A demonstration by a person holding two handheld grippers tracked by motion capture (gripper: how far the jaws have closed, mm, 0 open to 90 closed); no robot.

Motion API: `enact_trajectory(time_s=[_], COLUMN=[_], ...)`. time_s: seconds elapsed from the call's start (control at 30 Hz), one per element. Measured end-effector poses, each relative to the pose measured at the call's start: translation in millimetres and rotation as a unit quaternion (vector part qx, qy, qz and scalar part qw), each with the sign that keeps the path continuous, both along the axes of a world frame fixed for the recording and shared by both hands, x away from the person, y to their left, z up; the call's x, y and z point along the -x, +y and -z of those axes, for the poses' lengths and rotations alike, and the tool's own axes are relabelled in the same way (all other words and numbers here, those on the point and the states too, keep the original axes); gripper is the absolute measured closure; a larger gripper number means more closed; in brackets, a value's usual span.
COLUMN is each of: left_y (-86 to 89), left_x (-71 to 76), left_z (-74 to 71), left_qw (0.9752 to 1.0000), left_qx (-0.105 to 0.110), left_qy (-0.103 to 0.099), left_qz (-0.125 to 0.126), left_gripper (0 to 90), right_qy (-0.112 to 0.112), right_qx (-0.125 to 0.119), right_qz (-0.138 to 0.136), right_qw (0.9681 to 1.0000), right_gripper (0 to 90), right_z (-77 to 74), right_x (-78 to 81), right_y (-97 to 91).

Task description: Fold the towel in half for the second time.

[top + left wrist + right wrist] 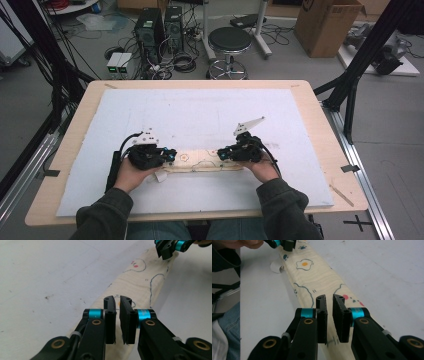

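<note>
1. My left gripper (117, 302) has its jaws nearly together, a thin slit between the pads. They sit right over one end of the folded cloth (140, 282), but I cannot tell whether any fabric is caught in that slit.

2. My right gripper (329, 301) looks much the same: jaws drawn close, a narrow gap left, poised over the cloth's other end. Again I cannot say whether it pinches the cloth or only hangs just above it.

3. In the high view, the cloth (200, 162) lies as a long narrow strip on the white mat (210, 107), running side to side near my edge of the table (330, 150). My left gripper (167, 155) is at its left end and my right gripper (225, 152) at its right end.

4. By my reckoning the cloth is already folded down into a slim band. What is left seems to be one more fold end to end, or simply smoothing it and letting go. I judge the work well along but not finished.

5. There is no writing I can read. The cloth carries printed pictures only: a fried egg (304, 264), small paw prints, blue outlines and red dots. A small white tag (275, 266) pokes out at the left end; it looks blank from here.
</note>
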State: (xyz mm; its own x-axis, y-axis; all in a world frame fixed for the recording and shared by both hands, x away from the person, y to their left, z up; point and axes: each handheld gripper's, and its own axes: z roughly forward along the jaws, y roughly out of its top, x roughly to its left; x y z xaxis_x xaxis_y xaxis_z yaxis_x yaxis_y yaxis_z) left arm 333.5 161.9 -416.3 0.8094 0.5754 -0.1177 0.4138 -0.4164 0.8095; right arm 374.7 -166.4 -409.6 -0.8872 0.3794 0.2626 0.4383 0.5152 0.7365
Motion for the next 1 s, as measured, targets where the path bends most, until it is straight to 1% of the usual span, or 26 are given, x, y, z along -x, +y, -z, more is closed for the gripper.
enact_trajectory(time_s=[0.03, 0.07, 0.1, 0.2, 0.23, 0.27, 0.3, 0.33, 0.37, 0.4, 0.43, 0.47, 0.53, 0.6, 0.67, 0.7, 0.73, 0.8, 0.83, 0.9, 0.93, 0.97, 1.0], left_y=[-1.6, -2.5, -2.6, -1.0, -0.1, 0.4, 1.5, 2.0, 3.2, 3.6, 4.7, 5.2, 7.1, 9.3, 10.3, 10.5, 10.2, 7.3, 4.5, -0.7, -2.5, -2.7, -3.1], left_x=[0.7, 2.0, 3.2, 7.1, 8.1, 9.3, 10.1, 10.8, 11.3, 12.4, 12.5, 12.9, 14.3, 15.2, 15.5, 15.8, 16.2, 15.9, 15.4, 12.5, 10.9, 9.0, 8.2], left_z=[2.3, 4.7, 6.5, 11.8, 13.4, 14.2, 14.3, 14.2, 13.8, 14.0, 14.6, 16.1, 17.5, 20.5, 18.6, 16.2, 14.1, 6.4, 3.6, 0.9, 1.9, 3.1, 5.0], left_qw=[1.0, 0.9999, 0.9996, 0.9989, 0.9986, 0.9982, 0.998, 0.998, 0.9979, 0.9979, 0.9973, 0.997, 0.9975, 0.9984, 0.9986, 0.999, 0.9992, 0.9991, 0.9991, 0.9991, 0.9992, 0.9992, 0.9993], left_qx=[-0.005, -0.002, -0.006, -0.026, -0.03, -0.039, -0.043, -0.042, -0.047, -0.049, -0.059, -0.063, -0.057, -0.043, -0.036, -0.024, -0.014, 0.016, 0.021, 0.006, 0.005, -0.003, -0.008], left_qy=[0.003, 0.008, 0.012, 0.018, 0.023, 0.023, 0.024, 0.026, 0.023, 0.024, 0.024, 0.026, 0.023, 0.023, 0.02, 0.017, 0.012, -0.005, -0.009, -0.016, -0.014, -0.013, -0.011], left_qz=[0.006, 0.014, 0.023, 0.035, 0.037, 0.038, 0.04, 0.039, 0.039, 0.034, 0.036, 0.036, 0.034, 0.03, 0.031, 0.033, 0.034, 0.039, 0.037, 0.04, 0.037, 0.039, 0.035], left_gripper=[84.0, 84.0, 84.0, 84.0, 84.3, 84.2, 84.2, 84.3, 84.3, 84.3, 84.3, 84.3, 84.2, 84.0, 83.1, 82.3, 82.2, 82.3, 82.3, 82.2, 82.2, 81.8, 81.8], right_qy=[0.006, 0.005, 0.013, 0.014, 0.015, 0.015, 0.014, 0.016, 0.016, 0.014, 0.013, 0.012, 0.01, 0.007, 0.006, -0.001, -0.006, -0.015, -0.019, -0.027, -0.033, -0.032, -0.037], right_qx=[0.006, 0.012, 0.016, 0.039, 0.042, 0.048, 0.053, 0.056, 0.06, 0.062, 0.062, 0.062, 0.059, 0.054, 0.05, 0.049, 0.042, 0.028, 0.027, 0.027, 0.027, 0.03, 0.032], right_qz=[-0.001, -0.008, -0.017, -0.04, -0.046, -0.049, -0.049, -0.05, -0.052, -0.049, -0.048, -0.047, -0.044, -0.038, -0.038, -0.037, -0.037, -0.037, -0.037, -0.041, -0.042, -0.044, -0.047], right_qw=[1.0, 0.9999, 0.9997, 0.9984, 0.998, 0.9975, 0.9973, 0.9971, 0.9967, 0.9967, 0.9968, 0.9969, 0.9972, 0.9978, 0.998, 0.9981, 0.9984, 0.9988, 0.9988, 0.9984, 0.9982, 0.9981, 0.9977], right_gripper=[82.6, 82.6, 82.5, 82.5, 82.5, 82.5, 82.5, 82.5, 82.6, 82.5, 82.6, 82.6, 82.6, 82.5, 81.5, 80.5, 79.8, 78.6, 77.8, 76.6, 76.1, 75.5, 74.7], right_z=[1.8, 4.1, 6.3, 10.5, 12.3, 13.8, 15.5, 17.5, 18.5, 19.9, 21.2, 22.2, 23.5, 24.7, 24.4, 22.5, 20.1, 15.4, 13.1, 9.6, 9.0, 8.8, 9.7], right_x=[-0.8, -2.0, -1.7, 2.5, 3.7, 4.7, 5.8, 6.3, 6.9, 8.5, 9.2, 10.0, 11.5, 12.3, 12.4, 13.2, 13.9, 14.0, 13.8, 12.6, 11.8, 11.8, 11.1], right_y=[3.5, 6.3, 8.9, 14.8, 15.6, 15.9, 15.5, 15.0, 14.2, 12.9, 11.5, 9.9, 5.6, 1.2, -0.7, -0.7, -0.5, 2.9, 5.9, 11.4, 13.5, 14.9, 15.8])
